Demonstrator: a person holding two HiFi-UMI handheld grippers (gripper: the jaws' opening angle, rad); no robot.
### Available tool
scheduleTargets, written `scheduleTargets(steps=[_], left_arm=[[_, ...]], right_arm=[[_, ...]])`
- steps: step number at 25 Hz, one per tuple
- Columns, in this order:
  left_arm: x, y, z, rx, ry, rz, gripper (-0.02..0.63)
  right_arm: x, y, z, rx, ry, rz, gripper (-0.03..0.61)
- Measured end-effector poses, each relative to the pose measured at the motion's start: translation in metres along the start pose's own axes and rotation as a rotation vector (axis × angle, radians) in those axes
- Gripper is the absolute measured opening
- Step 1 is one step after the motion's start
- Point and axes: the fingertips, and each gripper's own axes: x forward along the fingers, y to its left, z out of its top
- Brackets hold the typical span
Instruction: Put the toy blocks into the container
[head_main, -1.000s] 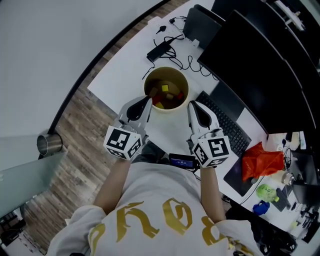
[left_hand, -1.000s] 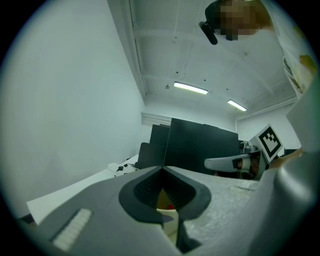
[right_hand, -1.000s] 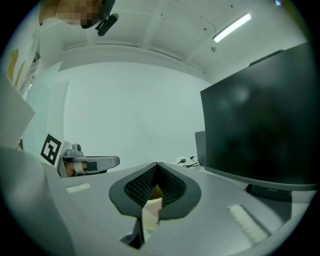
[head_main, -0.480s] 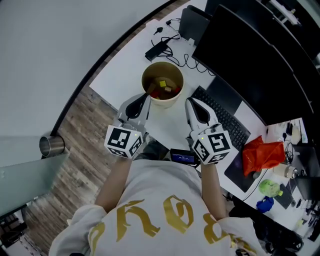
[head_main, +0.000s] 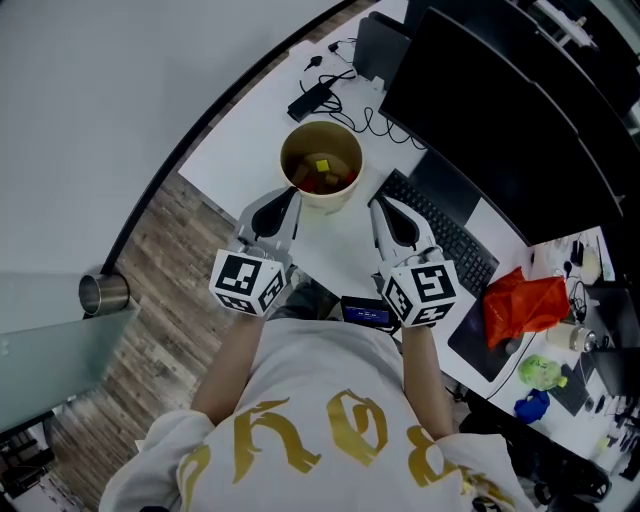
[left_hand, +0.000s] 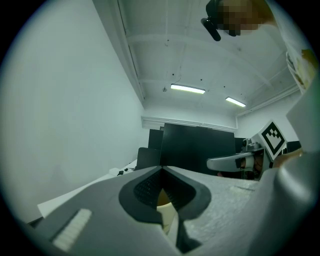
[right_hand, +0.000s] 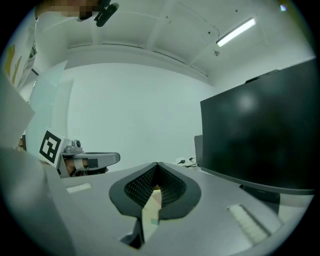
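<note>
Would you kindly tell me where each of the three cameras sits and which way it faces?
Head view: on the person's head, facing steeply down at the desk, the container holding blocks, the left gripper and right gripper; forearms and shirt show.
Left gripper view: on the left gripper, facing along its shut jaws toward the monitor; the right gripper shows at right.
Right gripper view: on the right gripper, facing along its shut jaws; the left gripper shows at left.
Shared: both gripper views show the monitor.

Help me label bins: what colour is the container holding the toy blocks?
The container is cream; head view shows it best.
</note>
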Motion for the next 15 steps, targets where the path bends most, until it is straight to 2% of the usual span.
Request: scheduleTargets(steps=[15], left_arm=[[0.008,-0.0058,-0.0043,-0.013,0.012,-0.039,0.0]], right_arm=[[-0.0004,-0.0042,-0.0029,-0.002,0.006,-0.017,0.021]])
